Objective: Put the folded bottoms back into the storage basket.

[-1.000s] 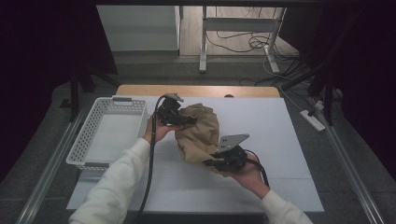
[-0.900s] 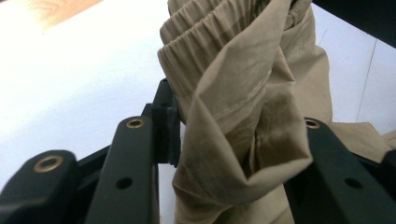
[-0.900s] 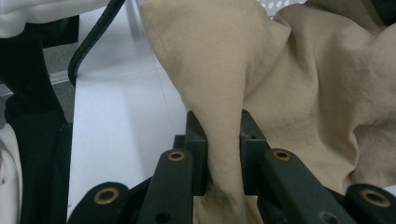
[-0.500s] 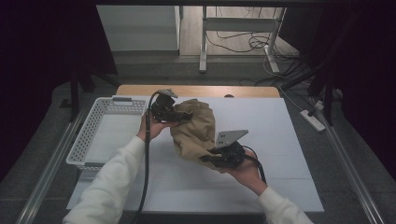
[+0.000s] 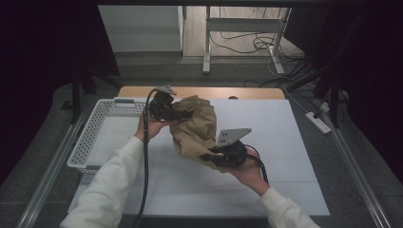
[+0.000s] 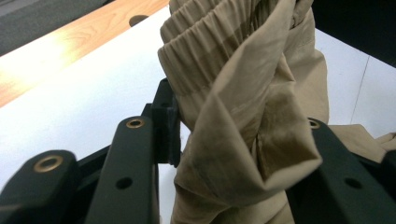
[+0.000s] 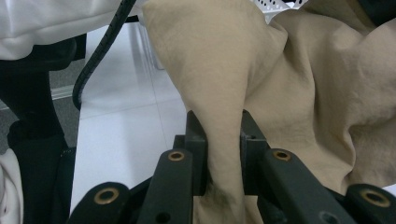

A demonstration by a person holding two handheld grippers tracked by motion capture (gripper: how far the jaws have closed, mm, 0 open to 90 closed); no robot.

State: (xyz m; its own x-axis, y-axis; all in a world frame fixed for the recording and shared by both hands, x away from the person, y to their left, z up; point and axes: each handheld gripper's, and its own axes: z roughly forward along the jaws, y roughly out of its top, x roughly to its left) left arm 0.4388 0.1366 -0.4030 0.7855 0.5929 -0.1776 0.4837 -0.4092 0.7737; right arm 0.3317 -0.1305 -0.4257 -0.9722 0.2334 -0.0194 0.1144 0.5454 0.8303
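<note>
1. High view: A crumpled tan cotton garment with an elastic waistband (image 5: 195, 130) hangs bunched between two tools above the white table top (image 5: 285, 142), near the middle of the board. The left gripper (image 5: 183, 114) pinches its upper edge at about 10 o'clock of the bundle; the right gripper (image 5: 209, 156) pinches a lower fold at about 5 o'clock. A white perforated plastic basket (image 5: 95, 137) stands at 9 o'clock of the garment, apart from it.

2. Left gripper view: The jaws are pressed together on a thick twist of the cloth (image 6: 243, 140), just below the gathered elastic band at 12 o'clock. The wooden table edge (image 6: 70, 51) lies at 10 o'clock.

3. Right gripper view: The jaws clamp a single narrow fold (image 7: 224, 140) between the pads; loose cloth billows toward 2 o'clock. The cable of the other tool (image 7: 100, 51) runs at 10 o'clock.

4. Assessment: The garment looks light, soft and limp; it will sag and slide wherever unsupported. Judged best hold: the elastic waistband or a seam, where layers are thick and less likely to slip out.
</note>
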